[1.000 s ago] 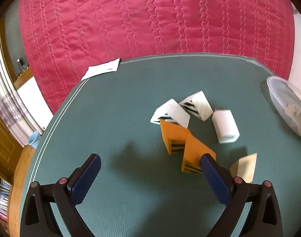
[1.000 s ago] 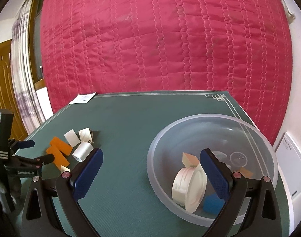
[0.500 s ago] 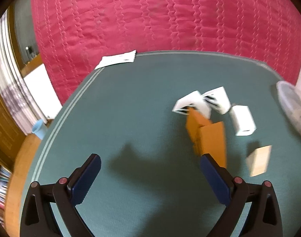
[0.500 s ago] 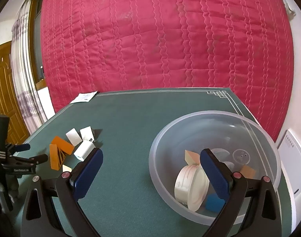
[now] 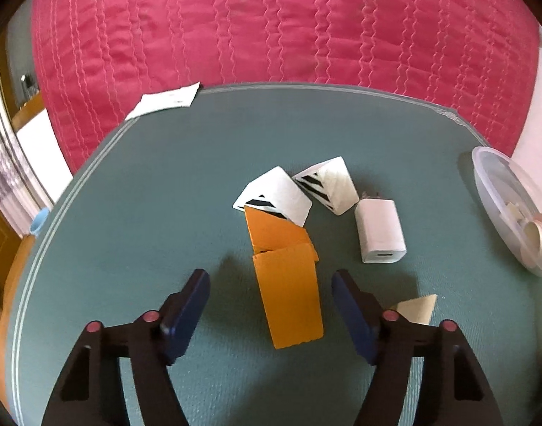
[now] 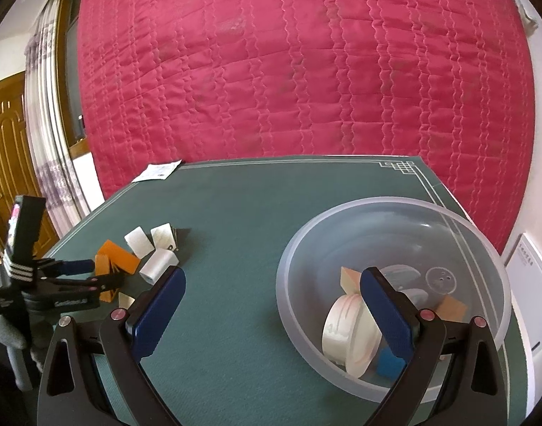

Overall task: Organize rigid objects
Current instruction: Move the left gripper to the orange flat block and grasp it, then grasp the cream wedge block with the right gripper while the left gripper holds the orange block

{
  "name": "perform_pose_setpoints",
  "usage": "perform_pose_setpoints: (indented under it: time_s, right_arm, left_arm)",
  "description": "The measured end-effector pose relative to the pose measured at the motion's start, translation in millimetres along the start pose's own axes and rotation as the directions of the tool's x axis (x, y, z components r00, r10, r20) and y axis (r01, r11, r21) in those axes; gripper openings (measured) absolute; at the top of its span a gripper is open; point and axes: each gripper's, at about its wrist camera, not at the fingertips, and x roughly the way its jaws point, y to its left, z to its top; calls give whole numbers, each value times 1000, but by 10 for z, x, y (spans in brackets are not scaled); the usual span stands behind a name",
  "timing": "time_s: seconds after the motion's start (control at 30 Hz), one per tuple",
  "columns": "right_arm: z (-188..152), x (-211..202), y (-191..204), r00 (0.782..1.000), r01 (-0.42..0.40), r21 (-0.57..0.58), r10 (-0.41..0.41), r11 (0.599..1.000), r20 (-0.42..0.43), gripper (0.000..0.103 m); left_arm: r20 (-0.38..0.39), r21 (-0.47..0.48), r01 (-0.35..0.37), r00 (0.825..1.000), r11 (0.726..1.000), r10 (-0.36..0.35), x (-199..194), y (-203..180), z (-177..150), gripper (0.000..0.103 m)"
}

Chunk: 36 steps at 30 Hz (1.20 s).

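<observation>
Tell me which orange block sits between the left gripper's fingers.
The nearer orange block, lying between the open left gripper; the other orange block lies beyond, touching a white striped block.

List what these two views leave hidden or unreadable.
- Bowl: left view, cut by the right edge.
- Blue block: right view, partly behind the right gripper's finger.
- Paper slip: print too small to read.
- Tan wedge: left view, partly behind the left gripper's finger.

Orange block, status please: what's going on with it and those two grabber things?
Left gripper open, fingers either side of orange block, not touching. Right gripper open, empty, over bowl. Second orange block abuts it.
</observation>
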Motion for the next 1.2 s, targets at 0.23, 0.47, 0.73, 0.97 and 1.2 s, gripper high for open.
perform_pose_setpoints:
  time_s: [0.23, 0.47, 0.73, 0.97, 1.2]
  right_arm:
    - [-20, 26, 66, 1000, -24, -25, 24, 999, -19, 99]
    - [-58, 63, 178, 998, -47, -79, 44, 996, -41, 99]
    - [-46, 257, 356, 978, -128, -81, 112, 988, -178, 99]
    - [-94, 454, 725, 929, -208, -62, 177, 976, -326, 99]
    - [-151, 693, 1015, 891, -209, -3, 189, 978, -413, 82]
  left_arm:
    - [-10, -38, 26, 1000, 999, -27, 64, 43, 7, 35]
    - [25, -56, 56, 998, 997, -55, -61, 87, -33, 35]
    - [78, -62, 52, 996, 997, -47, -229, 162, -20, 35]
    - [101, -101, 6, 995, 995, 4, -265, 304, -26, 35]
    - [97, -125, -18, 995, 992, 30, -252, 383, -44, 35]
